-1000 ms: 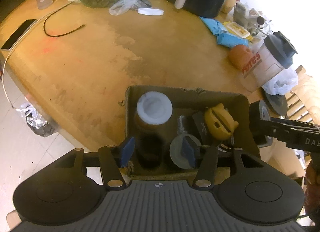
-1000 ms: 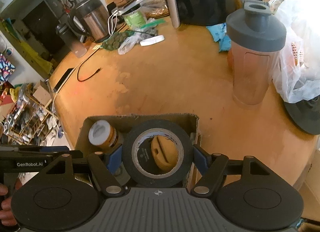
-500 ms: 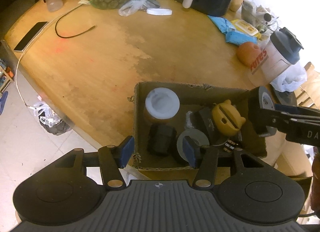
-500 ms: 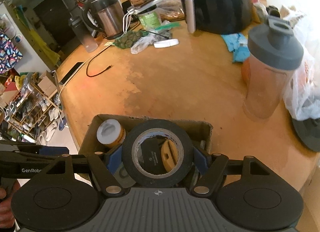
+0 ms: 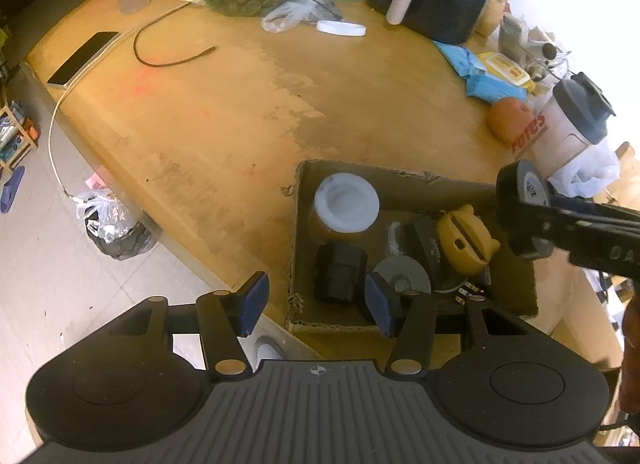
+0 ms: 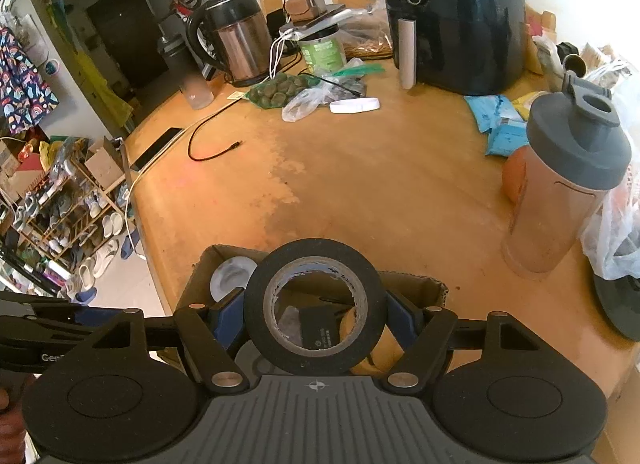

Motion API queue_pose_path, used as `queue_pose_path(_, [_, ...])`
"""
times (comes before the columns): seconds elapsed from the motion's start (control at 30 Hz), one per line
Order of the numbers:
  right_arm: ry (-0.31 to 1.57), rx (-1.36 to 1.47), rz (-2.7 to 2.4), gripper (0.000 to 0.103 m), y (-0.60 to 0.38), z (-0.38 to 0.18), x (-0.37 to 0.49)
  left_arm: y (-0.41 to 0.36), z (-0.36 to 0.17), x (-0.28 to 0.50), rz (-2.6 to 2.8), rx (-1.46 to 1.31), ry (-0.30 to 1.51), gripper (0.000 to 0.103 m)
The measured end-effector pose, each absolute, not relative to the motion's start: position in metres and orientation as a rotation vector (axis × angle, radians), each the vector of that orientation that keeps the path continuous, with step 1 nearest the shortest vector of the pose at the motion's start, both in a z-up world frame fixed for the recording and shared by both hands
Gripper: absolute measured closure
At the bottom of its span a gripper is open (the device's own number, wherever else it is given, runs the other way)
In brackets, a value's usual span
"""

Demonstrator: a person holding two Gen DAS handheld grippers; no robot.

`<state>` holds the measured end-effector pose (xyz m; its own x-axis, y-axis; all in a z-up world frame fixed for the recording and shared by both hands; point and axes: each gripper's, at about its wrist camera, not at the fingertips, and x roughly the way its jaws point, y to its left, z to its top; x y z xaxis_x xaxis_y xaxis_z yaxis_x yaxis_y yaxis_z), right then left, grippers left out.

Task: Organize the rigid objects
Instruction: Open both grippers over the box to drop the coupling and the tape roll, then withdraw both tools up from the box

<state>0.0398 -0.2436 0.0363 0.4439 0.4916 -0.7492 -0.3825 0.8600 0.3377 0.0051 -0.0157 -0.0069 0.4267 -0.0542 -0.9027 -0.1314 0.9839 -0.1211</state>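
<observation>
Right wrist view: the right gripper clamps a black tape roll by its outer rim, hole facing the camera, above the cardboard box at the table's near edge. In the left wrist view the roll hangs at three o'clock of the box, over its right wall. The left gripper is half open and empty at the box's six o'clock corner. Inside sit a white-lidded jar, a black block, a grey disc and a yellow figure. Free floor seems left near the right wall.
</observation>
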Motion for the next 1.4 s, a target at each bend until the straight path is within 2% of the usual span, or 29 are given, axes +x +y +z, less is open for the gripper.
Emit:
queue_pose_path(0.03, [0.981,0.113,0.540,0.027,-0.242,0.034,0.041,-0.015,-0.007,0.005,0.050,-0.186,1.132,0.050])
queue_pose_path(0.1, [1.017,0.078,0.530,0.015,-0.238,0.028,0.043,-0.015,-0.007,0.005,0.050,-0.191,1.134,0.050])
queue_pose_path(0.13, [1.033,0.064,0.524,0.005,-0.237,0.025,0.044,-0.015,-0.007,0.005,0.049,-0.193,1.134,0.050])
queue_pose_path(0.17, [1.042,0.054,0.518,0.001,-0.237,0.023,0.043,-0.016,-0.007,0.005,0.050,-0.194,1.134,0.049])
queue_pose_path(0.23, [1.048,0.043,0.511,0.000,-0.236,0.021,0.042,-0.016,-0.007,0.006,0.051,-0.193,1.133,0.046])
queue_pose_path(0.27, [1.051,0.042,0.509,0.000,-0.236,0.020,0.041,-0.016,-0.007,0.006,0.052,-0.191,1.133,0.034])
queue_pose_path(0.3, [1.055,0.040,0.507,0.000,-0.237,0.020,0.041,-0.016,-0.007,0.005,0.052,-0.190,1.128,0.027])
queue_pose_path(0.57, [1.051,0.024,0.464,0.000,-0.245,0.020,0.039,-0.027,-0.001,0.007,0.061,-0.144,1.078,0.020])
queue_pose_path(0.63, [1.043,0.023,0.454,0.000,-0.248,0.021,0.037,-0.030,0.001,0.007,0.075,-0.132,1.052,0.009])
queue_pose_path(0.67, [1.039,0.023,0.449,0.000,-0.249,0.021,0.037,-0.032,0.002,0.006,0.083,-0.120,1.030,0.000])
queue_pose_path(1.1, [0.908,-0.014,0.355,0.000,-0.271,0.031,0.022,-0.066,0.015,0.009,0.094,0.063,0.931,0.000])
queue_pose_path(1.4, [0.981,0.000,0.358,0.000,-0.274,0.028,0.017,-0.074,0.012,0.004,0.074,0.105,0.983,0.000])
